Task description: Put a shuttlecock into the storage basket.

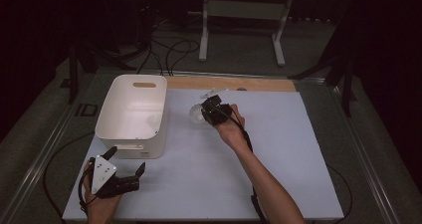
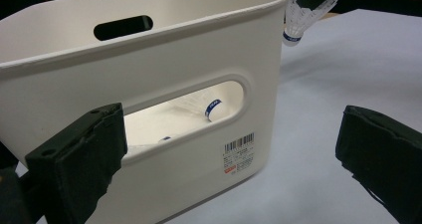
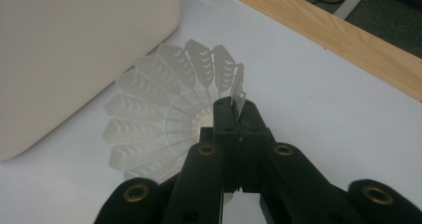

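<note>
My right gripper (image 3: 238, 115) is shut on the skirt rim of a white plastic shuttlecock (image 3: 159, 109). In the high view that shuttlecock (image 1: 195, 115) hangs from the right gripper (image 1: 208, 110) just right of the white bin (image 1: 112, 127), low over the table. Through the bin's handle slot (image 2: 234, 92) I see a shuttlecock with a blue band (image 2: 211, 107) lying inside. My left gripper (image 1: 127, 160) rests near the table's front left corner, in front of the bin, with its jaws wide apart and nothing between them. The held shuttlecock (image 2: 301, 20) also shows beyond the bin's corner.
A pale shuttlecock-like thing (image 1: 213, 92) lies on the white mat (image 1: 278, 154) behind the right gripper. A wooden strip (image 1: 234, 83) runs along the mat's far edge. A white metal stand (image 1: 244, 15) and cables are on the floor beyond.
</note>
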Demonstrator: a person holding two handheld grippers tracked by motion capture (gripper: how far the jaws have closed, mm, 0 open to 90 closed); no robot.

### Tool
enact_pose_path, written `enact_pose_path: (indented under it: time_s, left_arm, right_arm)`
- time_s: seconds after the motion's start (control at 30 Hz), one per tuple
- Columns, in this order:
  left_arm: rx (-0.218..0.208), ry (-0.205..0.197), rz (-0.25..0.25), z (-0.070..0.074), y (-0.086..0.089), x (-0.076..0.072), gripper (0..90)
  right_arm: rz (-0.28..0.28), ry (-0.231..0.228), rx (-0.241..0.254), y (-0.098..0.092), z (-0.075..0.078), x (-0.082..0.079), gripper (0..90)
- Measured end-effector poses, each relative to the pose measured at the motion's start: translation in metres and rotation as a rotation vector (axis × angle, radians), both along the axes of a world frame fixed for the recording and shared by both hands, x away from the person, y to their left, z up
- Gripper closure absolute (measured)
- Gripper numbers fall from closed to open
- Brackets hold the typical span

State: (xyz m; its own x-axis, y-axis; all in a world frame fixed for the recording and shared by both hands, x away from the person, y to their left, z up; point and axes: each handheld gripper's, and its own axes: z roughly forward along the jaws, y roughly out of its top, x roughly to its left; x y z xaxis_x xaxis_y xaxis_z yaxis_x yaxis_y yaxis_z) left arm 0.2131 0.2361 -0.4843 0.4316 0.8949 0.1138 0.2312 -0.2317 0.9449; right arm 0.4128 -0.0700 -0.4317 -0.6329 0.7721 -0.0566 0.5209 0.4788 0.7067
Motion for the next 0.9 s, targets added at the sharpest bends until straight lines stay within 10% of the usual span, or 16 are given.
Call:
enact_pose_path:
  time_s: [0.9]
  left_arm:
    - [0.002, 0.002, -0.001, -0.0001, -0.0004, 0.0001, 0.2]
  right_arm:
    - [-0.016, -0.016, 0.031, -0.0060, 0.0091, -0.0017, 89.3]
